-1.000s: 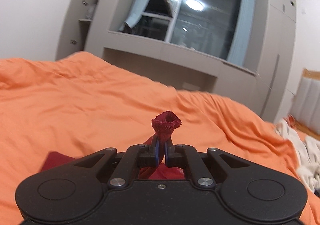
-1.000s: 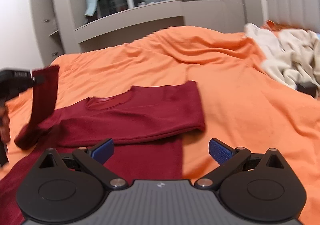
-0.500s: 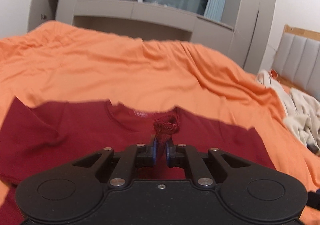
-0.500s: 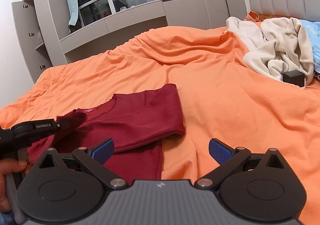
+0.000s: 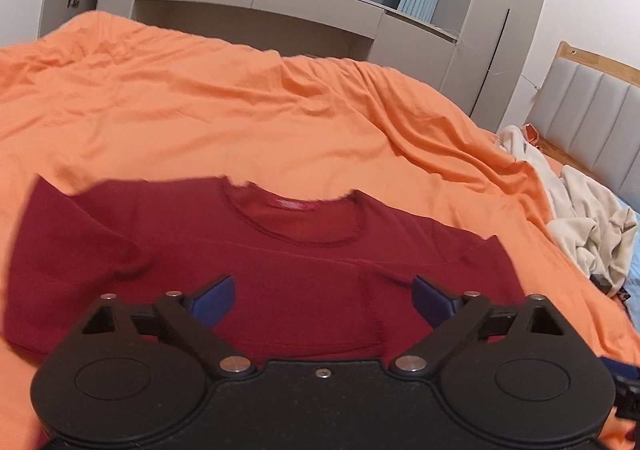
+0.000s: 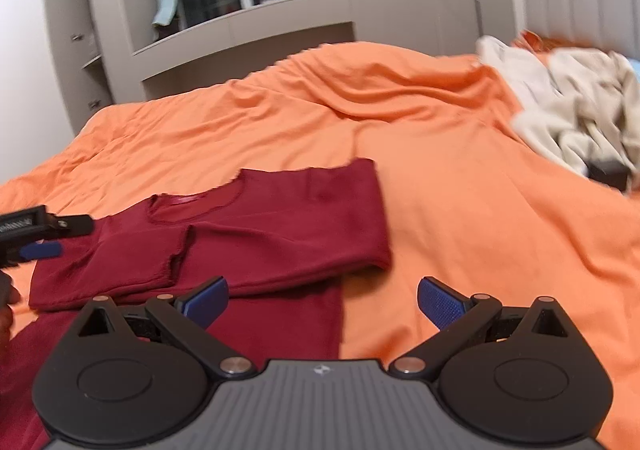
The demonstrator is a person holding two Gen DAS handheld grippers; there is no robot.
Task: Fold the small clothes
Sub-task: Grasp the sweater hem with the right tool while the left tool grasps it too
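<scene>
One dark red knit shirt [image 5: 280, 274], soft and finely ribbed, scalloped round neckline, spread flat on rumpled orange bedsheet [image 5: 240, 109] at lower centre of frame, both sleeves folded inward across chest. Left claw [image 5: 322, 296] just sprung wide, nothing between its two blue textured pads, poised above shirt's middle. Right claw [image 6: 322, 300] equally wide and empty over shirt's hem at lower frame. One heap of cream garments [image 6: 580, 109], crumpled, upper right.
</scene>
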